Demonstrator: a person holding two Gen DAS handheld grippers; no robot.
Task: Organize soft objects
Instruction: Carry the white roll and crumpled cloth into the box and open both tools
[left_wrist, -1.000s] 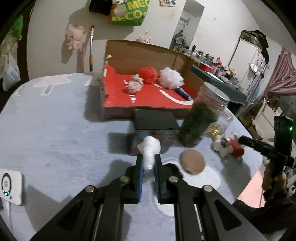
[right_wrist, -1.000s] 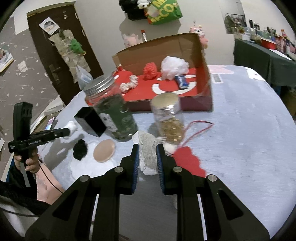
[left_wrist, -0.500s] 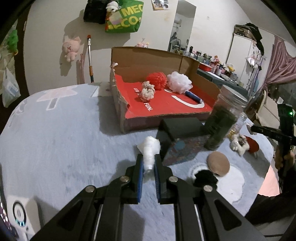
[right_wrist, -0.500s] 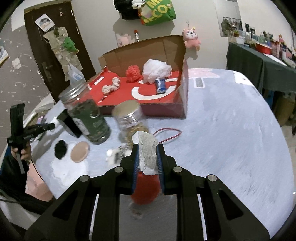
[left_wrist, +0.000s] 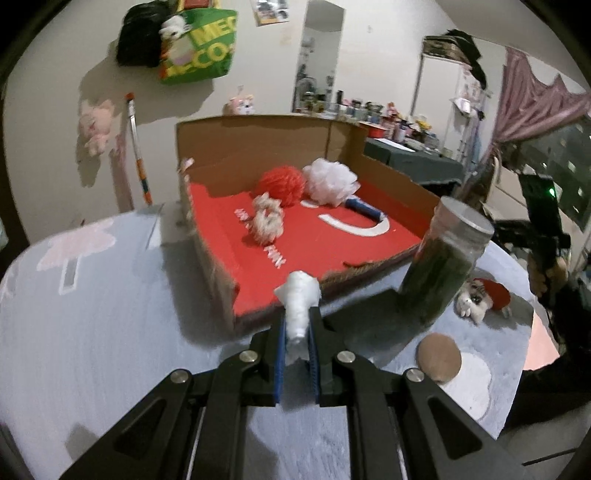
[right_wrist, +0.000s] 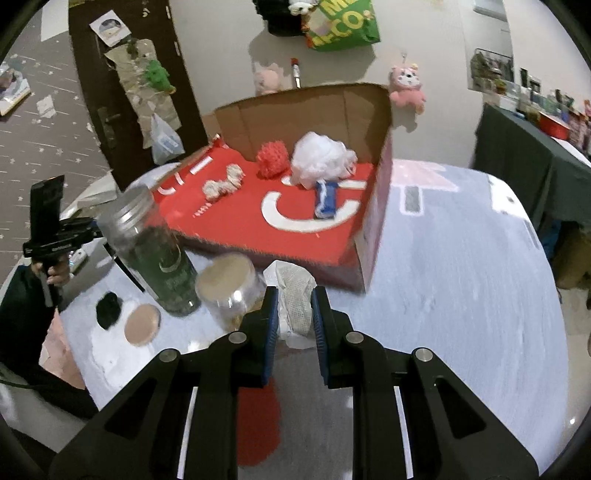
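Note:
My left gripper (left_wrist: 296, 332) is shut on a white soft roll (left_wrist: 300, 301) and holds it just above the front edge of the red-lined cardboard box (left_wrist: 221, 280). My right gripper (right_wrist: 293, 314) is shut on a white mesh plush toy (right_wrist: 295, 295) whose red part (right_wrist: 256, 424) hangs below, just short of the box (right_wrist: 373, 229). Inside the box lie a red pompom (left_wrist: 281, 184), a white puff (left_wrist: 330, 180), a knotted rope toy (left_wrist: 266, 218) and a blue-white item (right_wrist: 325, 197).
A tall jar of dark green stuff (left_wrist: 445, 266) and a smaller gold-lidded jar (right_wrist: 229, 286) stand in front of the box. A brown disc (right_wrist: 142, 323) and a black tuft (right_wrist: 108, 308) lie on a white mat. A small santa plush (left_wrist: 480, 298) lies by the tall jar.
Both grippers have moved toward the box with their loads. The left now hovers at the box's front edge; the right has lifted the plush higher and closer to the box.

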